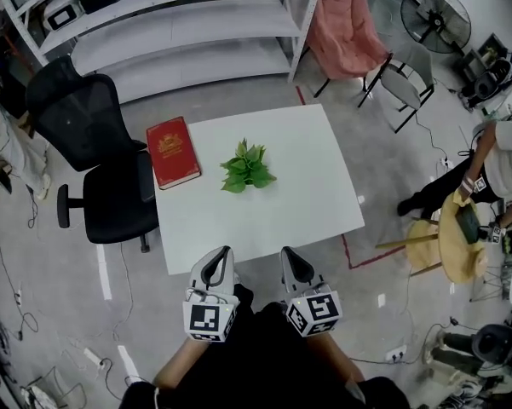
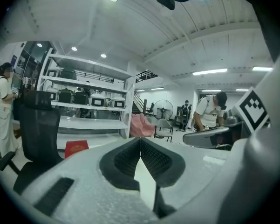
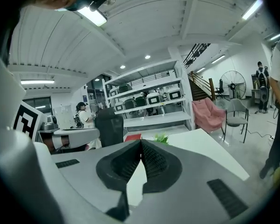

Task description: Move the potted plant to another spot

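Observation:
A small green potted plant [image 1: 247, 168] stands near the middle of the white table [image 1: 315, 203]; its leaves hide the pot from above. In the right gripper view the plant [image 3: 161, 137] peeks just above the jaws. My left gripper [image 1: 221, 255] and right gripper [image 1: 287, 256] hover side by side at the table's near edge, well short of the plant. Both are shut with nothing between their jaws, whose tips meet. In the left gripper view [image 2: 140, 140] the plant is hidden.
A red book [image 1: 172, 152] lies on the table's left edge. A black office chair [image 1: 94, 156] stands to the left. White shelving [image 1: 179, 24] runs along the back. A pink chair [image 1: 349, 28], a grey chair [image 1: 406, 82] and a person [image 1: 494, 164] are to the right.

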